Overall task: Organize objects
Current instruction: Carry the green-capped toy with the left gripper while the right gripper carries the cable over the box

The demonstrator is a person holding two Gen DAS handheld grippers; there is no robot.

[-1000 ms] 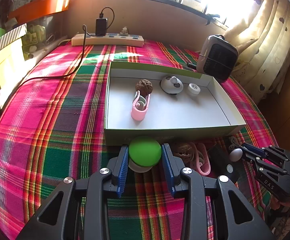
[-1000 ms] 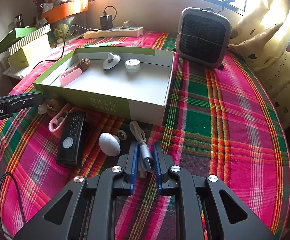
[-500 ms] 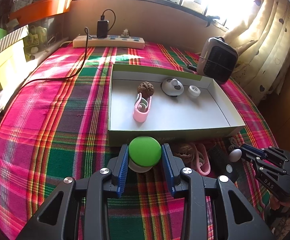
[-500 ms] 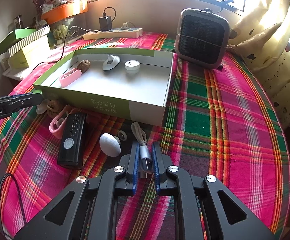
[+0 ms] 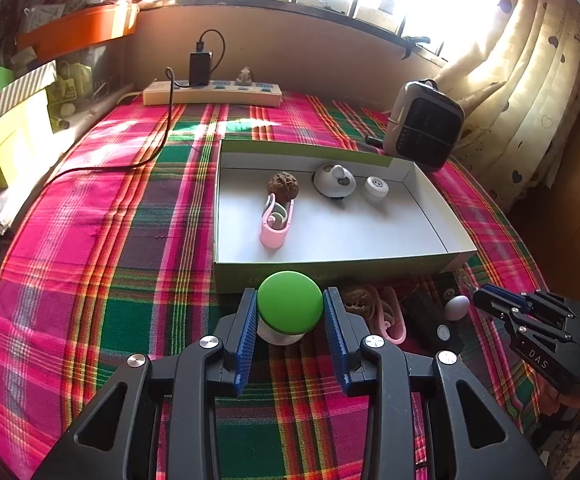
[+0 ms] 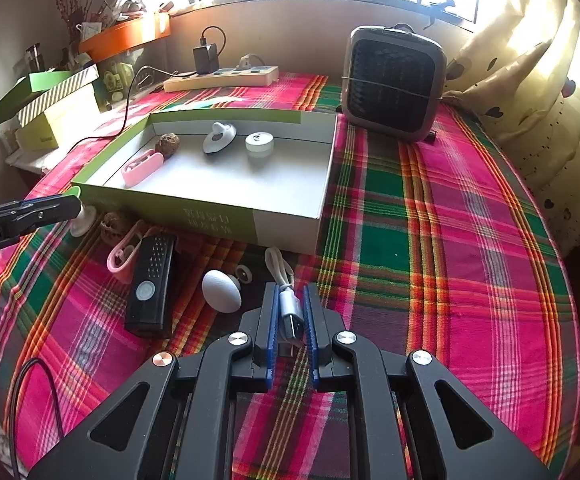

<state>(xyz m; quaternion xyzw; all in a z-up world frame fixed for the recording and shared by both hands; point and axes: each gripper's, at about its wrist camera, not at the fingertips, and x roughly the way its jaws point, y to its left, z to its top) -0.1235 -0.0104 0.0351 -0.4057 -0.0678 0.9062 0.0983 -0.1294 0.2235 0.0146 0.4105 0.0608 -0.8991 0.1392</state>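
Observation:
My left gripper [image 5: 290,304] is shut on a green-topped white knob [image 5: 290,304], held just in front of the near wall of the white box [image 5: 329,270]. My right gripper [image 6: 290,312] is shut on the silver plug of a short USB cable [image 6: 288,304] lying on the cloth. The box [image 6: 286,224] holds a pink clip [image 5: 274,226], a walnut [image 5: 283,186], a grey-white mushroom-shaped item [image 5: 334,181] and a small white round cap [image 5: 375,189]. Outside the box lie a black device [image 6: 150,286], a white egg-shaped knob [image 6: 222,290], a second pink clip [image 6: 124,252] and a second walnut [image 6: 114,226].
A small grey heater [image 6: 393,84] stands behind the box at the right. A power strip [image 5: 212,94] with a black charger and cable lies at the back. Boxes [image 5: 6,140] and an orange tray [image 5: 76,30] stand at the left. Curtains [image 5: 529,80] hang at the right.
My left gripper has lifted slightly with the green knob; the box looks a little farther away. My right gripper has closed more tightly on the USB plug.

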